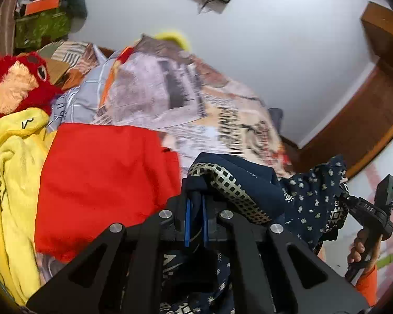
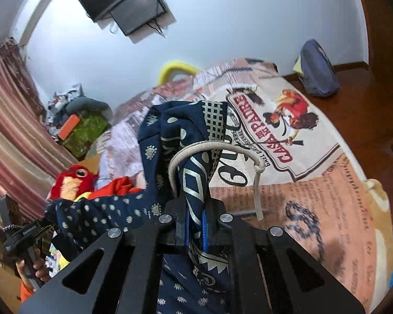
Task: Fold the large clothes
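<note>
Clearly, the navy patterned garment (image 2: pixel 154 157) is soft and light; it drapes and bunches, so it is judged to sag wherever it is not supported. It is held up over the printed bedspread (image 2: pixel 314 183), stretched between both tools. The left gripper (image 1: pixel 195 218) is closed on a fold of it near the checked band (image 1: pixel 228 183), and the right gripper (image 2: pixel 195 225) is clamped on a patterned hem beside a cream drawstring (image 2: pixel 212 146). Hold is best taken at corners or along the waistband, well apart, so the cloth hangs flat; the loose cord could snag. The garment's full outline cannot be made out, since its lower part is cut off behind the black linkages. Whether it is trousers or a skirt cannot be told. A red garment (image 1: pixel 104 183), a yellow garment (image 1: pixel 10 170) and a red plush toy (image 1: pixel 15 83) lie alongside, blurred.
</note>
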The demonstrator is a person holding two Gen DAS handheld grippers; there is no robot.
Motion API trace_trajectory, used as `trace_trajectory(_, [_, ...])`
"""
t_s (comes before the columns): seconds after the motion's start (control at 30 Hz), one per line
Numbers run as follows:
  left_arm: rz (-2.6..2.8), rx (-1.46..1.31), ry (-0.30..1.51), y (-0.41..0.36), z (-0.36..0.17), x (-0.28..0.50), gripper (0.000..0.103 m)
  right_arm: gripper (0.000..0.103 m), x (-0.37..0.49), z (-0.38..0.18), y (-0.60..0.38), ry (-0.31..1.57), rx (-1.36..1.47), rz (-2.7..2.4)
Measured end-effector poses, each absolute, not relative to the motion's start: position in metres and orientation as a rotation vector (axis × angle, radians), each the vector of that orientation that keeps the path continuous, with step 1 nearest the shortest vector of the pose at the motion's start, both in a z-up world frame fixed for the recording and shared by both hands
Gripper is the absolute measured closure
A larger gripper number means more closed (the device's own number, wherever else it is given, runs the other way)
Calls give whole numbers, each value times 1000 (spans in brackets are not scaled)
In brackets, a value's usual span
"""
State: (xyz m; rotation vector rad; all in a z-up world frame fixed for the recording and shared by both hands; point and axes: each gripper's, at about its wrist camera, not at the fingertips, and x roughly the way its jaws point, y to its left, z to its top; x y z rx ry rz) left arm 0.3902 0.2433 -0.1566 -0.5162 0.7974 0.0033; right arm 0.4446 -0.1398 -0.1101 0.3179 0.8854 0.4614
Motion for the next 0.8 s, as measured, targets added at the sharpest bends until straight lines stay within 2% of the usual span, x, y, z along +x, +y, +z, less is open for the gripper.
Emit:
trace_trajectory(0.3, [142,-491,1004,283,-275,463,93,95,518,-233,-140,1074,317,298])
trace_trajectory(0.37, [150,-484,1008,286,-285,466,84,94,521,-249,-143,1093,315,304])
trace_trajectory(0.47, [173,-463,1003,288,-291,464,73,82,516,-249,-141,1066,232,283])
trace_trajectory(0.53, [182,-458,998,288,-288,458,71,76,510,-243,-140,1058,194,270])
trace_trajectory(0.8, [209,-269,1006,263,-248,425,70,72,482,-212,-155,1104,200,255])
